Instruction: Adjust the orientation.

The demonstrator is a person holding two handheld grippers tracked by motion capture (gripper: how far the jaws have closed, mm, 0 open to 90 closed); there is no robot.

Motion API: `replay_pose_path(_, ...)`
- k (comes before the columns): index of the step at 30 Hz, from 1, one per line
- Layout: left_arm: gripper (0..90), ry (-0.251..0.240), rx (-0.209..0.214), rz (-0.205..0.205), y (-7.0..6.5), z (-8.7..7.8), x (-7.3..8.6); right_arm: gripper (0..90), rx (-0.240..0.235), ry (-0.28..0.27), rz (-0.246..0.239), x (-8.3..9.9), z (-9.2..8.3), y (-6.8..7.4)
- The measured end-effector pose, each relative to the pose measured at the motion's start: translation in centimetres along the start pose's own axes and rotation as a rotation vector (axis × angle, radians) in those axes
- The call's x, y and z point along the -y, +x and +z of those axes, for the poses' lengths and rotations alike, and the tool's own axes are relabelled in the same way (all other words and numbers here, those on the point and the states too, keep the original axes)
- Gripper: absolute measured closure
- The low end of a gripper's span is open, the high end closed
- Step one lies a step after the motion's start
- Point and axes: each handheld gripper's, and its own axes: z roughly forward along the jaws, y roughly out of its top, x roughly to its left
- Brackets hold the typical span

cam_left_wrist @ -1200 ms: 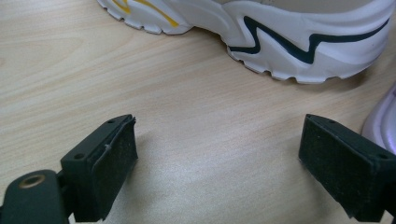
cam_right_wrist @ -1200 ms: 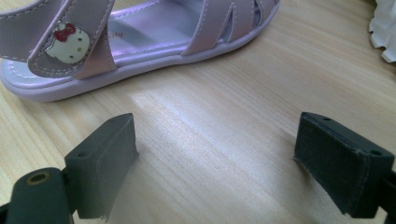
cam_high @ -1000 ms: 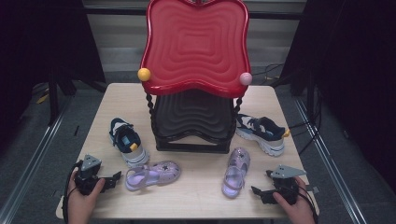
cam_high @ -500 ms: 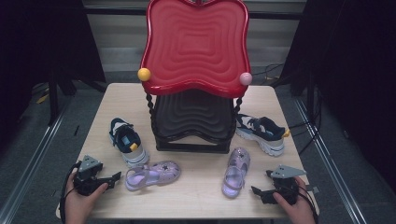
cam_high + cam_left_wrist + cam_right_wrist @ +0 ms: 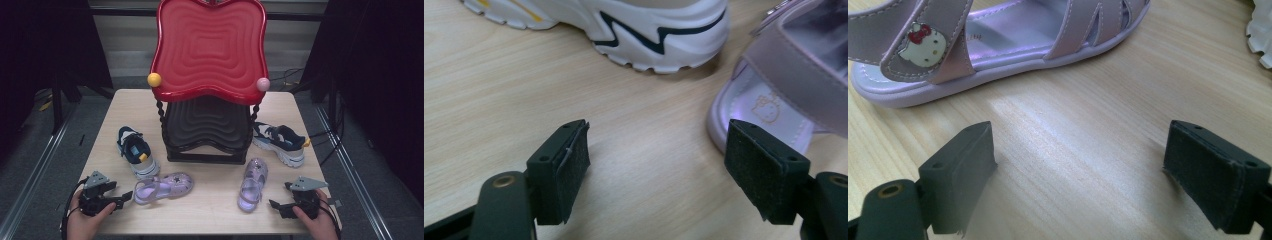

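Left gripper [image 5: 659, 170], jaws released and just narrowing, should slide forward around the lilac sandal [image 5: 774, 90] heel (beside the sneaker [image 5: 624, 30]); right gripper [image 5: 1098, 175] gapes idle.

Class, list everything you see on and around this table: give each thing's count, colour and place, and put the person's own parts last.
Table: one, light wood, centre of the high view.
Two-tier rack: one, red wavy top shelf over a black lower shelf, at the back middle of the table.
Knobs: two, yellow and pink, on the rack's front corners.
Sneakers: two, navy and white, one left of the rack, one right.
Sandals: two, lilac, in front of the rack, one left, one right.
Left claw: black, front left, jaws apart with nothing between them, beside the left sandal's heel.
Right claw: black, front right, jaws apart with nothing between them.
Hands: two, at the near edge, left, right.
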Motion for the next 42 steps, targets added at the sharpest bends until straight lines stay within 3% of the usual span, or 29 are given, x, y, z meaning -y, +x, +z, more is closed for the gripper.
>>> replay_pose_path(5, 26.2, -0.003, 0.005, 0.023, -0.4, 0.2, -0.3, 12.2, 0.000, 0.000, 0.000, 0.0, 0.0, 0.0)
replay_pose_path(9, 26.8, -0.009, 0.019, 0.001, -0.4, 0.3, -0.1, 12.1, 0.000, 0.000, 0.000, 0.0, 0.0, 0.0)
replay_pose_path(16, 29.2, -0.003, 0.025, 0.016, -0.9, 0.0, 0.0, 12.1, 0.000, 0.000, 0.000, 0.0, 0.0, 0.0)
replay_pose_path(20, 30.3, 0.008, 0.100, 0.008, -1.4, 0.0, 0.1, 12.2, 0.000, 0.000, 0.000, 0.0, 0.0, 0.0)
replay_pose_path(23, 31.6, 0.010, 0.089, 0.022, -1.7, -0.1, 0.0, 12.1, 0.000, 0.000, 0.000, 0.0, 0.0, 0.0)
replay_pose_path(25, 36.2, 0.009, 0.108, 0.020, -1.8, -0.2, 0.0, 12.2, 0.000, 0.000, 0.000, 0.0, 0.0, 0.0)
replay_pose_path(27, 41.4, 0.013, 0.122, 0.029, -1.7, -0.2, 0.1, 12.2, 0.000, 0.000, 0.000, 0.0, 0.0, 0.0)
replay_pose_path(30, 42.7, 0.061, 0.176, 0.083, -2.4, 0.3, 0.0, 12.2, -0.001, 0.000, -0.001, 0.0, 0.0, 0.0)
replay_pose_path(31, 43.3, 0.074, 0.176, 0.116, -2.8, 0.6, -0.1, 12.1, -0.001, 0.000, -0.001, 0.0, 0.0, 0.0)
replay_pose_path(32, 41.3, 0.074, 0.176, 0.116, -2.8, 0.6, -0.1, 12.1, -0.001, 0.000, -0.001, 0.0, 0.0, 0.0)
replay_pose_path(34, 42.5, 0.112, 0.140, 0.155, -3.3, 0.6, -0.5, 12.1, -0.001, 0.000, -0.001, 0.0, 0.0, 0.0)
replay_pose_path(38, 47.2, 0.102, 0.154, 0.144, -3.3, 0.2, -0.5, 12.1, -0.002, 0.000, -0.001, 0.0, 0.0, 0.0)
replay_pose_path(42, 49.0, 0.124, 0.164, 0.158, -3.5, 0.0, -0.5, 12.1, -0.003, 0.000, -0.002, 0.0, 0.0, 0.0)
